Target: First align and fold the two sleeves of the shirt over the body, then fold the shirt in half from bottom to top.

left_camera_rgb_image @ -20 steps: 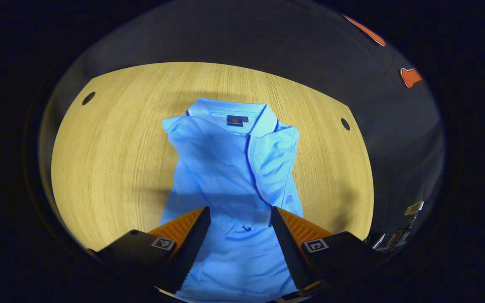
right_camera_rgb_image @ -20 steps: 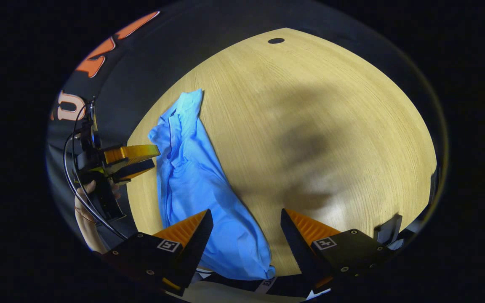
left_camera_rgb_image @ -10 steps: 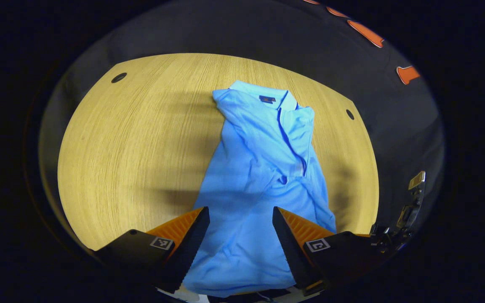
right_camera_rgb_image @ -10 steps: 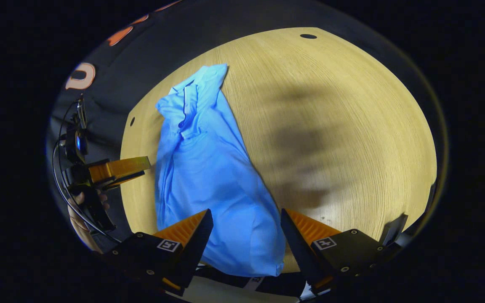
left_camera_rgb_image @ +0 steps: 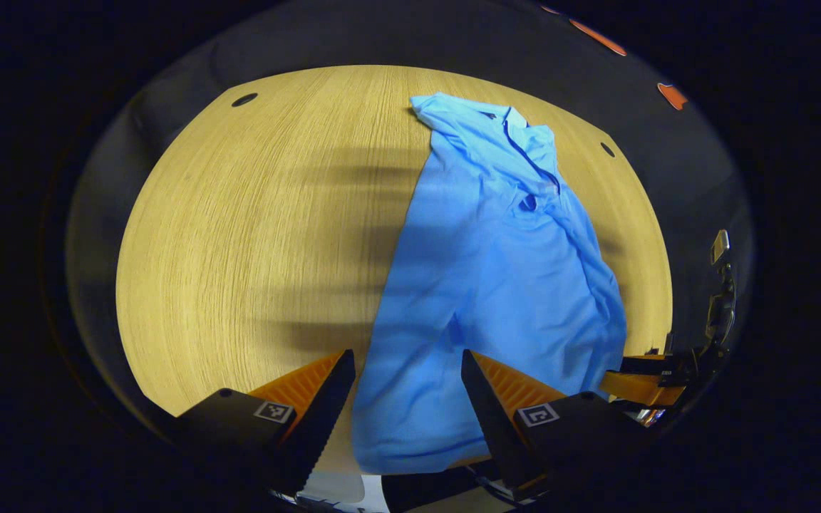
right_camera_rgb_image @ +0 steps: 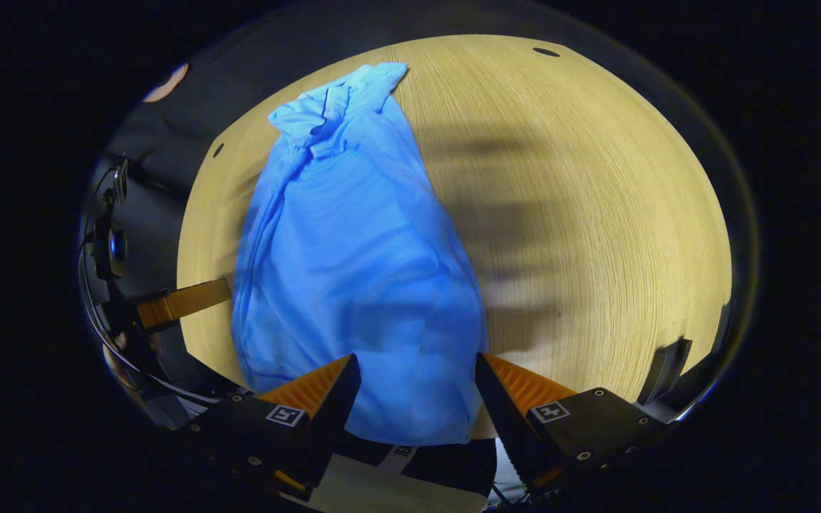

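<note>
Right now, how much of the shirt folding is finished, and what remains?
Done: the shirt lies narrow on the table, sleeves apparently folded over the body.
In hand: nothing; the left gripper and right gripper hover open near the bottom hem.
Left: grip the hem, fold it up to the collar.

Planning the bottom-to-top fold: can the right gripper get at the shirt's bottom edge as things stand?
Probably yes. The right gripper is open, the shirt lies flat on the table, its bottom edge sits between the fingers, and nothing lies in between.
</note>
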`<act>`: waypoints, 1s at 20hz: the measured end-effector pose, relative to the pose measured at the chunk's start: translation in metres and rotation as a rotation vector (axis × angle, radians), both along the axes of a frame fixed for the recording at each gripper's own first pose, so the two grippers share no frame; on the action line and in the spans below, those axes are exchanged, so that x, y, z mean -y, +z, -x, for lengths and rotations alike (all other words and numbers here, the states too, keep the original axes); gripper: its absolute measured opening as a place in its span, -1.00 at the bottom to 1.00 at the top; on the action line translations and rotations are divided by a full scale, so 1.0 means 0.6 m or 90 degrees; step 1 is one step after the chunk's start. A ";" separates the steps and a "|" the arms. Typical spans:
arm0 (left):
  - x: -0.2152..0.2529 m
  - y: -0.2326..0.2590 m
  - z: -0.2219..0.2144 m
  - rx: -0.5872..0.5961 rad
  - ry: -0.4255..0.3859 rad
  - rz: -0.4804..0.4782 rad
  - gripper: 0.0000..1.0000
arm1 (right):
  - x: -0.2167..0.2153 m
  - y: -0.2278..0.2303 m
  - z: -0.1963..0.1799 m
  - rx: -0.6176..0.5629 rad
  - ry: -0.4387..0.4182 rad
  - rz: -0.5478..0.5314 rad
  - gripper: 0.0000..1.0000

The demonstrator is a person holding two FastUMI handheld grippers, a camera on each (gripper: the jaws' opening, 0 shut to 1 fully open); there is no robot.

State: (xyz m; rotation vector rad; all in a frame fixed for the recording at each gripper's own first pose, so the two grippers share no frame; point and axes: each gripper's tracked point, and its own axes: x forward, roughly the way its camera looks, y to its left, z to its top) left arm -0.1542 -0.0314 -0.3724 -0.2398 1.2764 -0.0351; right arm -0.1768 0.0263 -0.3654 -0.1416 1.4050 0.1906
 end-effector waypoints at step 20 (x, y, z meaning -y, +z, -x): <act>0.006 -0.054 0.169 -0.086 -0.011 -0.057 0.95 | 0.037 -0.048 0.044 -0.018 0.041 0.099 0.87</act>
